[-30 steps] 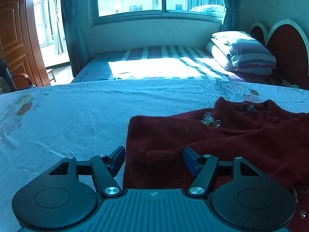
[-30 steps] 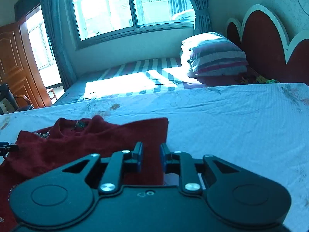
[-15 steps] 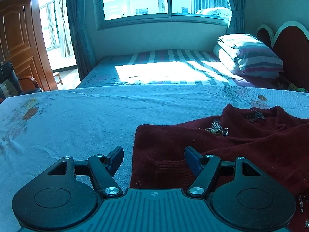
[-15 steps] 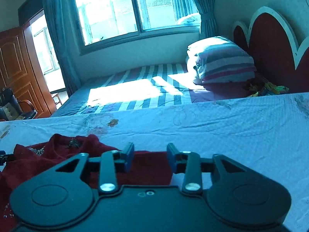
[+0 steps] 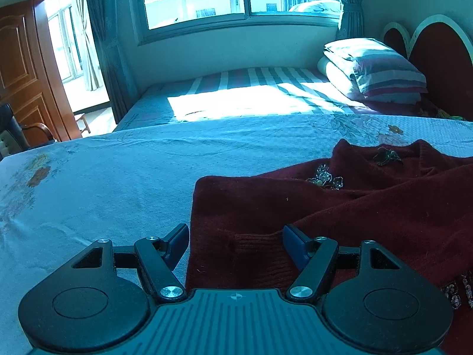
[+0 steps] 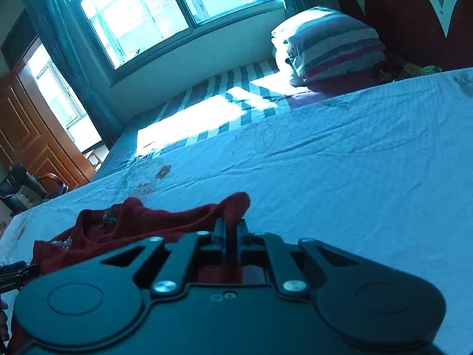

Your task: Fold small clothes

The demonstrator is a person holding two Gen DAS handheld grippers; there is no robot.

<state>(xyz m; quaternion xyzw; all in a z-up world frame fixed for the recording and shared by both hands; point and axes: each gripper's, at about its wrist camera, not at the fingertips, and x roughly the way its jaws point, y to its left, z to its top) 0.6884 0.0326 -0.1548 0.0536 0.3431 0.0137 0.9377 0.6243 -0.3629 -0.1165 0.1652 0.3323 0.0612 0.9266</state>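
My right tongs (image 6: pixel 231 233) pinch, apparently, the red sweater's (image 5: pixel 340 216) corner; my left tongs (image 5: pixel 236 241) gape wide over its hem. Folding barely begun.

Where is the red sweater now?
The sweater lies on the blue sheet, at the right in the left wrist view. The right gripper pinches its right edge.

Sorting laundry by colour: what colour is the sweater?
Dark red sweater; clearest in left wrist view.
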